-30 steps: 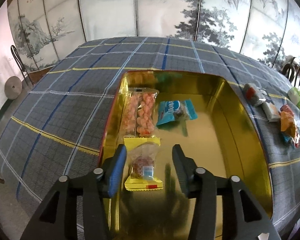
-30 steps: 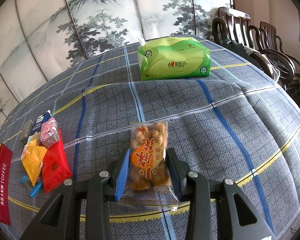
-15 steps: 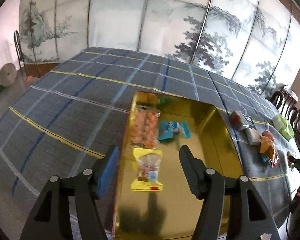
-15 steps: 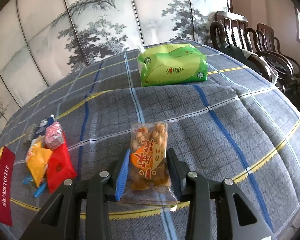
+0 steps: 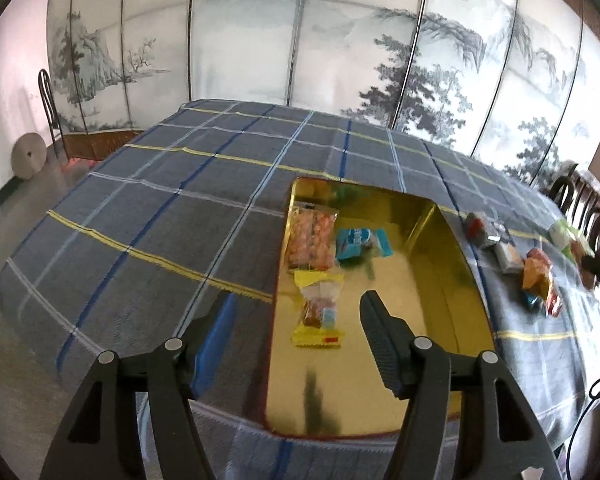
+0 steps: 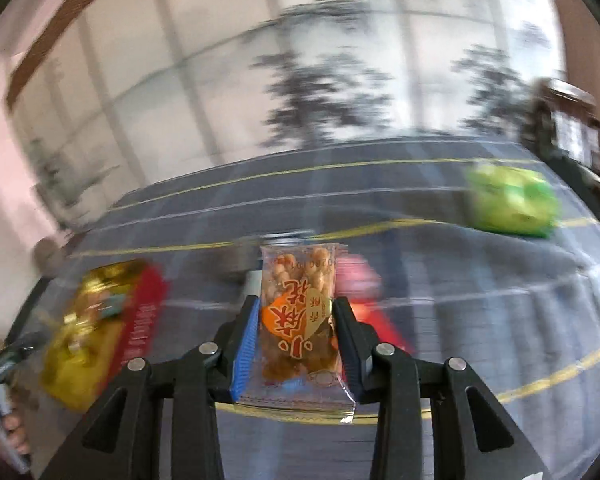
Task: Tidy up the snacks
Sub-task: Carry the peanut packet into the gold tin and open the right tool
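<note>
A gold tin point(image 5: 440, 280) lies open on the checked tablecloth. Inside it are a yellow-edged snack packet point(image 5: 319, 310), a clear packet of orange snacks point(image 5: 312, 236) and a blue packet point(image 5: 360, 242). My left gripper point(image 5: 296, 322) hangs open above the tin's near left part, with the yellow-edged packet lying free below it. My right gripper point(image 6: 296, 316) is shut on a clear packet of fried twists with an orange label point(image 6: 298, 312), lifted off the cloth. The gold tin point(image 6: 88, 320) with its red side shows blurred at the left of the right wrist view.
Several loose snacks point(image 5: 536, 276) lie on the cloth right of the tin. A green tissue pack point(image 6: 512, 204) sits at the far right. Red packets point(image 6: 364, 300) lie behind the held packet. Wooden chairs point(image 5: 580, 200) stand at the table's right, a painted screen behind.
My left gripper opened wider and drew back and up from the yellow-edged packet. My right gripper lifted the fried-twist packet off the cloth and swung left; the tin has come into its view.
</note>
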Demonstrator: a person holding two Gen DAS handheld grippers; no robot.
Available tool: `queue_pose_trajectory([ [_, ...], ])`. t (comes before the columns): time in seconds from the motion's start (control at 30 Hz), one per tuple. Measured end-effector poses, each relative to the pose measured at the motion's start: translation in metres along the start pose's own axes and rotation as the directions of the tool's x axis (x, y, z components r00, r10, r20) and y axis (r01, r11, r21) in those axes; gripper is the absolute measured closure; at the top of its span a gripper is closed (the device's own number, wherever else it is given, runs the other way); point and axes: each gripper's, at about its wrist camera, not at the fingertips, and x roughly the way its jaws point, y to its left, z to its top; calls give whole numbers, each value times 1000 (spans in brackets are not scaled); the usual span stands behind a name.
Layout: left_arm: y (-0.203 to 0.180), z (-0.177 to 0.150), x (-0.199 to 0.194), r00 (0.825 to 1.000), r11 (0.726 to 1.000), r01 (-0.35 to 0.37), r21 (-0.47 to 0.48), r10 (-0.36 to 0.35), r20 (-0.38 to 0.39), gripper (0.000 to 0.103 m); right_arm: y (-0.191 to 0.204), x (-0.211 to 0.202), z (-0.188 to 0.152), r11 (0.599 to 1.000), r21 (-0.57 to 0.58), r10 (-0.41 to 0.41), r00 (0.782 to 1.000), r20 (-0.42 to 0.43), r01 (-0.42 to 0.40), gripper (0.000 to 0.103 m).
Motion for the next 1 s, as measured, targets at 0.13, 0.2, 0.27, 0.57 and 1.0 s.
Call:
queue_pose_trajectory([
  [0.13,1,-2,-5,1000,1000,-8,5,8,2,40,64,15,4,981,-57,182,981,-62,-185,65],
  [0.2,1,-3,-8,1000,1000,-6,6,6,1,39,90,27,4,964,-76,244,963,-111,-253,65],
  [0.27,1,-4,-9,1000,1000,-10,12,10,2,39,116,38,3,952,-95,276,949,-151,-292,65],
  [0.57,-1,-7,-14,1000,998,-11,55,11,0,37,184,106,5,926,-170,275,910,-310,-337,65],
  [1.0,3,-9,-3,1000,998,-2,61,3,-24,36,212,166,5,936,-219,184,913,-364,-276,65],
])
